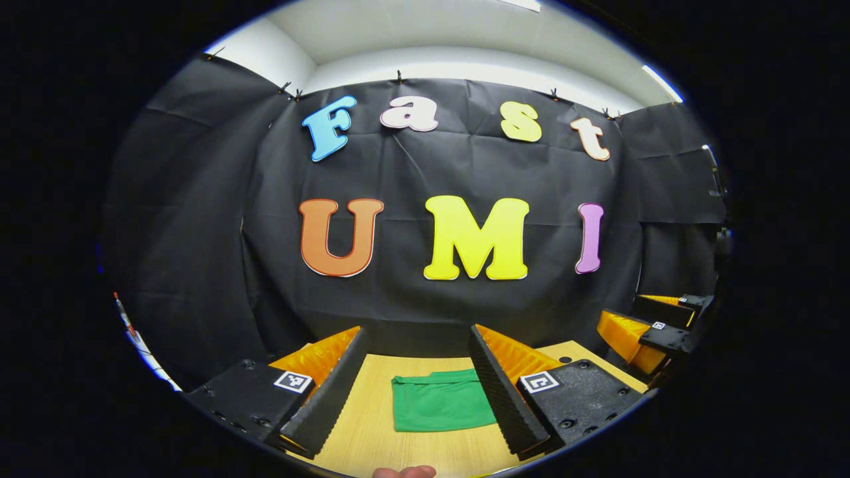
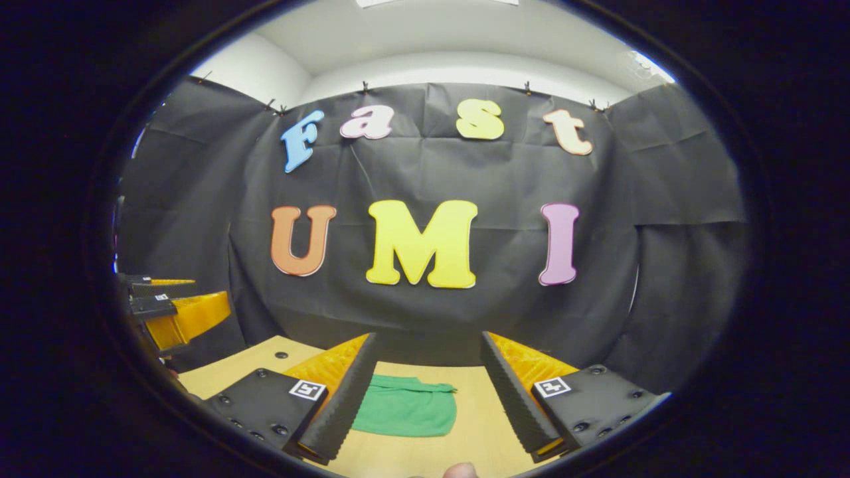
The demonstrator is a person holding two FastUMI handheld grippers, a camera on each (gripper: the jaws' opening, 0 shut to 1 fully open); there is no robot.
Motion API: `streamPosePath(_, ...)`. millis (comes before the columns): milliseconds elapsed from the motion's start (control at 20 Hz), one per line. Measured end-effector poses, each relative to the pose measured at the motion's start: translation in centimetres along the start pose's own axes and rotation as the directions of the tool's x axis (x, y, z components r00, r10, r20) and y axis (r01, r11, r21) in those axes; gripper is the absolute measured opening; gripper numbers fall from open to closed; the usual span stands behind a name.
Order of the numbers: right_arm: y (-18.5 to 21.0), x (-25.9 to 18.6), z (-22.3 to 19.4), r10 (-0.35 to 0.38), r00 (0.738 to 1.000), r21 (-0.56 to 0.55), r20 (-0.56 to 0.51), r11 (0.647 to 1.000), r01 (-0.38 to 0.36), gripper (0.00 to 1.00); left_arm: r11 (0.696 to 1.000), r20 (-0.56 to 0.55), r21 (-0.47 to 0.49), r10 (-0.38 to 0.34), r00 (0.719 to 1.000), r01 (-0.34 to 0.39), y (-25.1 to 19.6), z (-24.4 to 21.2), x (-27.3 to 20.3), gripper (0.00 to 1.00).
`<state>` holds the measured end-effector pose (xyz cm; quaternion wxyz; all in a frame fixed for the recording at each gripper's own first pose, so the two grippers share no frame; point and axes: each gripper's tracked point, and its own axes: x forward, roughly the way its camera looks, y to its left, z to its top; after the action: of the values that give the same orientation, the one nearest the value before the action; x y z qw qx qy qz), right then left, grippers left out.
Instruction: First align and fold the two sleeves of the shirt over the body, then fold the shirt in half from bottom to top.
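Observation:
A green shirt [image 1: 441,401] lies folded into a small rectangle on the wooden table [image 1: 372,438]. In the left gripper view it rests flat between and beyond the open fingers of my left gripper [image 1: 418,388], which hovers above the table with nothing held. The right gripper view has the same green shirt [image 2: 406,408] lying ahead of my right gripper [image 2: 428,395], whose jaws stand wide apart and empty. The right gripper [image 1: 654,332] also appears at the far right of the left gripper view, and the left gripper [image 2: 169,309] at the far left of the right gripper view.
The wooden table [image 2: 259,362] runs back to the black cloth wall [image 1: 425,292]. A fingertip of the hand [image 1: 404,472] shows at the bottom edge of the left gripper view, and another fingertip [image 2: 459,470] at the bottom of the right gripper view.

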<state>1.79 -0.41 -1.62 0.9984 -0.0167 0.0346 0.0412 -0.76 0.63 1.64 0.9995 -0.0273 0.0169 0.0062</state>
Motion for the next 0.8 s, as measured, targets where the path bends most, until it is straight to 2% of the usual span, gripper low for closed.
streamPosePath(100, 0.6, -2.3, 0.4, -0.009, 0.999, -0.013, 0.031, 1.000, 0.009, 0.92, 1.000, 0.002, -0.018, -0.008, 1.000, 0.008, -0.4, -0.2, -1.9, 0.98)
streamPosePath(150, 0.7, -3.2, 0.6, -0.013, 0.999, -0.024, 0.047, 1.000, 0.014, 0.92, 1.000, -0.002, -0.021, -0.008, 1.000, 0.008, -0.3, -0.7, -2.5, 0.88)
streamPosePath(200, 0.9, -3.8, 0.7, -0.017, 0.998, -0.037, 0.055, 0.999, 0.019, 0.92, 1.000, -0.009, -0.015, -0.008, 1.000, 0.008, -0.5, -1.3, -3.0, 0.88)
streamPosePath(250, 1.3, -4.3, 0.5, -0.015, 0.998, -0.047, 0.055, 0.999, 0.017, 0.92, 1.000, -0.013, -0.013, -0.007, 1.000, 0.007, -0.5, -1.6, -3.2, 0.98)
streamPosePath(300, 1.6, -4.5, 0.3, -0.010, 0.999, -0.048, 0.049, 0.999, 0.013, 0.93, 1.000, -0.015, -0.015, -0.011, 1.000, 0.011, -0.5, -1.6, -3.4, 1.00)
streamPosePath(350, 1.8, -4.5, 0.1, -0.010, 0.999, -0.044, 0.039, 0.999, 0.012, 0.97, 1.000, -0.013, -0.013, -0.009, 1.000, 0.009, -0.3, -1.6, -3.6, 0.98)
streamPosePath(400, 1.9, -4.4, 0.0, -0.013, 0.999, -0.037, 0.033, 0.999, 0.014, 0.93, 1.000, -0.013, -0.012, -0.007, 1.000, 0.007, -0.1, -1.5, -3.7, 0.88)
streamPosePath(450, 1.8, -4.4, 0.0, -0.019, 0.999, -0.029, 0.029, 0.999, 0.020, 0.93, 1.000, -0.011, -0.010, -0.007, 1.000, 0.007, -0.1, -1.4, -3.8, 0.88)
streamPosePath(500, 1.8, -4.5, 0.0, -0.024, 0.999, -0.019, 0.028, 1.000, 0.025, 0.96, 1.000, -0.009, -0.005, -0.006, 1.000, 0.006, 0.0, -1.5, -3.8, 0.98)
streamPosePath(550, 1.9, -4.5, -0.2, -0.023, 0.999, -0.009, 0.024, 1.000, 0.024, 0.92, 1.000, -0.009, -0.001, -0.005, 1.000, 0.005, 0.1, -1.6, -3.9, 0.98)
streamPosePath(800, 2.2, -4.3, -0.8, -0.024, 1.000, 0.003, 0.003, 1.000, 0.024, 0.93, 1.000, -0.008, 0.010, -0.007, 1.000, 0.007, 0.3, -1.5, -3.9, 0.98)
